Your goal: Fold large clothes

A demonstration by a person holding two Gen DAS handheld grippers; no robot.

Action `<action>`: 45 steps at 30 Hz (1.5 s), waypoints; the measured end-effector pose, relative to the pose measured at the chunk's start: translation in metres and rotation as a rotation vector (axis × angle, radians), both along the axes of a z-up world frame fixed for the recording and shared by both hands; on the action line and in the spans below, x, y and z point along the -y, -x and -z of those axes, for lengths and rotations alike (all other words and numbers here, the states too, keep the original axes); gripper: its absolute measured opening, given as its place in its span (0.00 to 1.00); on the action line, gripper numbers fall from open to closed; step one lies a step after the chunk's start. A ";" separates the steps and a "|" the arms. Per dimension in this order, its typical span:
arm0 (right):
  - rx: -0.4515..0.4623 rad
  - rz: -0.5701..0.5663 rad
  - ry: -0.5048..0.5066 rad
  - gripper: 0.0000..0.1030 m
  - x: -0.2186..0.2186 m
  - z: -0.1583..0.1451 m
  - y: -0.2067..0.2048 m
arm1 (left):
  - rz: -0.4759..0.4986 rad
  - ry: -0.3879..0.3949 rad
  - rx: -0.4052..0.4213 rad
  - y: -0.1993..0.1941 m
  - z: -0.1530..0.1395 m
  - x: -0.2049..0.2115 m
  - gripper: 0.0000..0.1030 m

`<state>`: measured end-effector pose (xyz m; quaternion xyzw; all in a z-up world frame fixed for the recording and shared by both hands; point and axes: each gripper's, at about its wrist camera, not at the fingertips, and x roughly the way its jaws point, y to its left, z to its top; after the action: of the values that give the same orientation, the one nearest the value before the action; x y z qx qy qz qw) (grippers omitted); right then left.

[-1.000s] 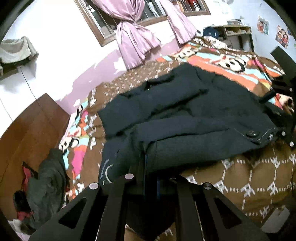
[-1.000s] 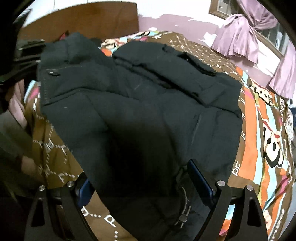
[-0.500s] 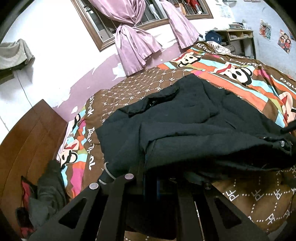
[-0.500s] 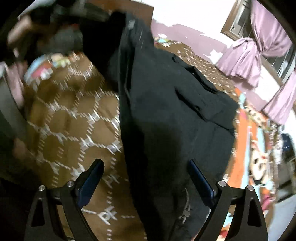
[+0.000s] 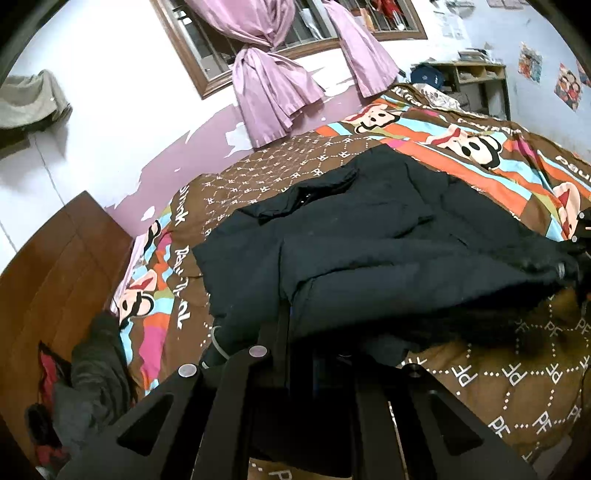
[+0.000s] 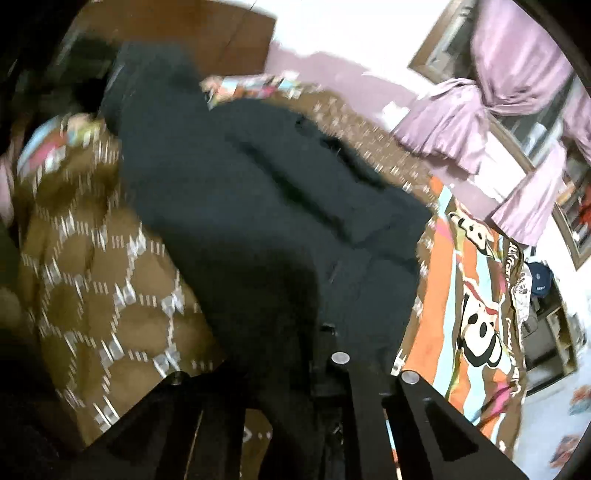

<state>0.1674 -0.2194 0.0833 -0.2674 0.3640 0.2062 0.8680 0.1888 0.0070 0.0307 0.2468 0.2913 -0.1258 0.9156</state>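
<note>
- We see bare bedspread (image 5: 517,376) open to the right of the black coat (image 5: 388,258).
- Left, the wooden headboard (image 5: 48,288) and piled clothes (image 5: 92,376) block us.

Bed quilt (image 5: 480,369), brown with cartoon stripes; pink curtains (image 5: 273,85) at barred window (image 5: 306,29); wooden headboard (image 5: 55,277); clothes heap (image 5: 92,376) beside it; shelf (image 5: 480,81); wall posters (image 5: 567,85)
</note>
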 end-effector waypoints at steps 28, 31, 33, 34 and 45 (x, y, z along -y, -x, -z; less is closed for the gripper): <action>0.134 0.068 -0.291 0.07 0.031 -0.125 0.043 | 0.014 0.176 0.155 0.132 -0.084 -0.026 0.04; 0.119 0.073 -0.282 0.07 0.033 -0.135 0.017 | 0.009 0.166 0.140 0.113 -0.089 -0.022 0.04; 0.118 0.079 -0.278 0.07 0.036 -0.143 -0.006 | 0.014 0.147 0.146 0.100 -0.096 -0.020 0.04; 0.116 0.081 -0.278 0.07 0.036 -0.145 -0.014 | 0.017 0.138 0.152 0.094 -0.098 -0.020 0.04; 0.158 0.123 -0.259 0.07 0.026 -0.151 -0.119 | -0.017 0.076 0.156 -0.009 -0.117 -0.011 0.04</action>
<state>0.2860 -0.2454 0.2341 -0.1460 0.2804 0.1763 0.9322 0.1980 0.0178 0.1480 0.2182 0.2164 -0.1094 0.9453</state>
